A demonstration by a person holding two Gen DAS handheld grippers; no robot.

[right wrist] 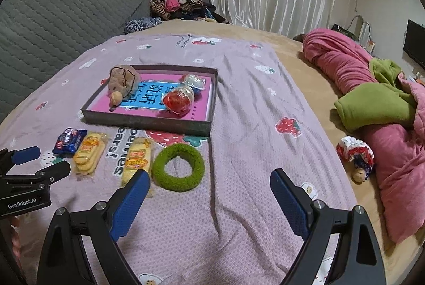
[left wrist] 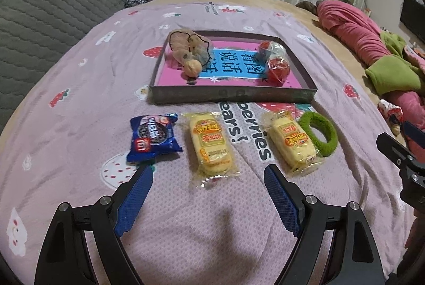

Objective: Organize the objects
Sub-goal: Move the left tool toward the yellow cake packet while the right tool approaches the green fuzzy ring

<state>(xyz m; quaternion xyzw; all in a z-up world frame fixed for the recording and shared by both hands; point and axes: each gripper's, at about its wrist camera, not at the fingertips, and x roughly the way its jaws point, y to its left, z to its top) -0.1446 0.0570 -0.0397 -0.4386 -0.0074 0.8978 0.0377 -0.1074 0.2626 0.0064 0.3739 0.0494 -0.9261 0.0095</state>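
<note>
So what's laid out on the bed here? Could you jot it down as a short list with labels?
surface: purple strawberry-print sheet on a bed
tray: holds a plush toy, a red ball and a blue ball
in front of tray, left to right: blue cookie pack, yellow cake pack, second yellow cake pack, green fuzzy ring
left claw: open, empty, above the sheet
right claw: open, empty, near the ring
</note>
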